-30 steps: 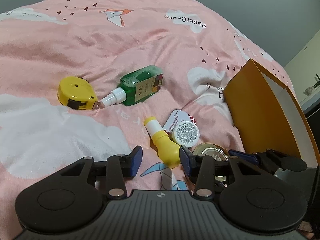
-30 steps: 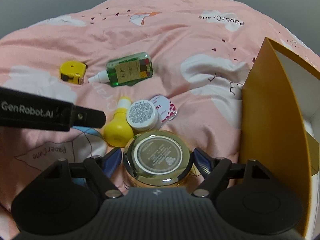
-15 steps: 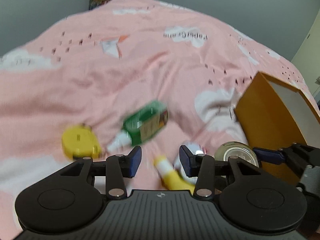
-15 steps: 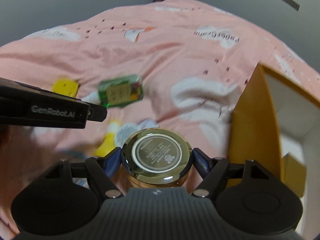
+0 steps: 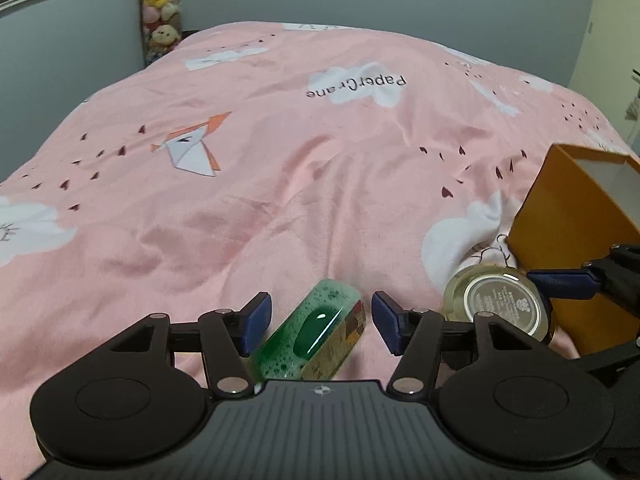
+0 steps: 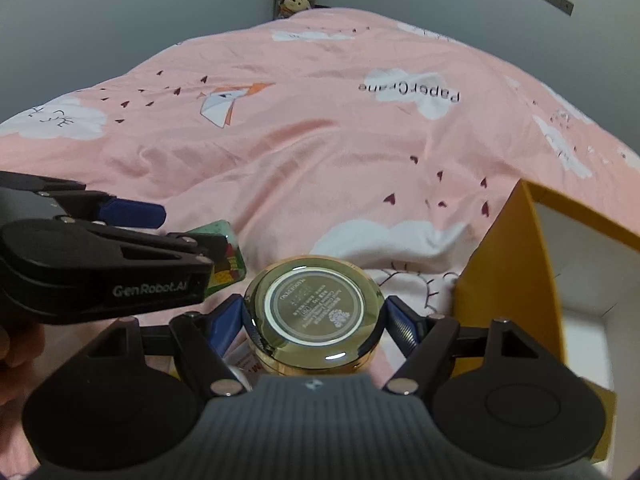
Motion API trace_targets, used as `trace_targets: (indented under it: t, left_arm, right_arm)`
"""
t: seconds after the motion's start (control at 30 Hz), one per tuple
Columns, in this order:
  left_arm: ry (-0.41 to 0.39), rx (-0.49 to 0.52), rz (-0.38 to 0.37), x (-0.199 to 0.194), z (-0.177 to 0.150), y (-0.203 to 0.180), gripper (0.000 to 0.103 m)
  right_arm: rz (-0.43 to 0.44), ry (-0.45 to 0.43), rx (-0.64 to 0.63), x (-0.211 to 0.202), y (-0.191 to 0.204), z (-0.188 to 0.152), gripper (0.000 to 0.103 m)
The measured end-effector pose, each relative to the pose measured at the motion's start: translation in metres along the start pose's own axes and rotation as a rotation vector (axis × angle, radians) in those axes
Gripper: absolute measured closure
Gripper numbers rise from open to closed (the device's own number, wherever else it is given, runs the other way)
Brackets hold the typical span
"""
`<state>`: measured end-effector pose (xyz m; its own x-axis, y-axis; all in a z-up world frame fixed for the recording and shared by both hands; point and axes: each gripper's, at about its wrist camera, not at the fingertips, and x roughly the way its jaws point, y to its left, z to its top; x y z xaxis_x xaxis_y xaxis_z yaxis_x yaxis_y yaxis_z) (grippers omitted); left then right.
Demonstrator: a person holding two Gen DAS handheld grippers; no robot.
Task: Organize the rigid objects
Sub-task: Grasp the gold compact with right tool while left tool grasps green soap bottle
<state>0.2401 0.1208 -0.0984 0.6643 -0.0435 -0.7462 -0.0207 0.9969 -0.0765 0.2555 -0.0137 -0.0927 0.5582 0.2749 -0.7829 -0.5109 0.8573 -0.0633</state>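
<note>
My left gripper (image 5: 320, 326) points down at the pink duvet (image 5: 280, 184), and its jaws are opening. A green liquid bottle (image 5: 316, 336) lies between its blue pads (image 5: 256, 326), with a gap on the right side. My right gripper (image 6: 314, 320) is shut on a round gold jar (image 6: 314, 308), pads against both sides. The jar (image 5: 496, 308) hangs above the bedding beside an open orange box (image 6: 500, 280). In the right wrist view the left gripper's body covers most of the green bottle (image 6: 228, 256).
The orange box (image 5: 572, 216) stands on the bed at the right, its white inside facing up. Plush toys (image 5: 162, 20) are stacked against the grey wall beyond the bed. A hand (image 6: 12, 344) shows at the left edge.
My left gripper moved from the yellow bottle to the green bottle, and its jaws widened. My right gripper carried the gold jar up and nearer the orange box. The tape measure left view.
</note>
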Motion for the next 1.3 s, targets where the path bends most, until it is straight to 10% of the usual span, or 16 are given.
trace_targets:
  t: [1.3]
  left_arm:
    - [0.005, -0.067, -0.070, 0.015, -0.009, -0.006, 0.059]
  right_arm:
    - [0.005, 0.040, 0.001, 0.014, 0.002, -0.006, 0.028]
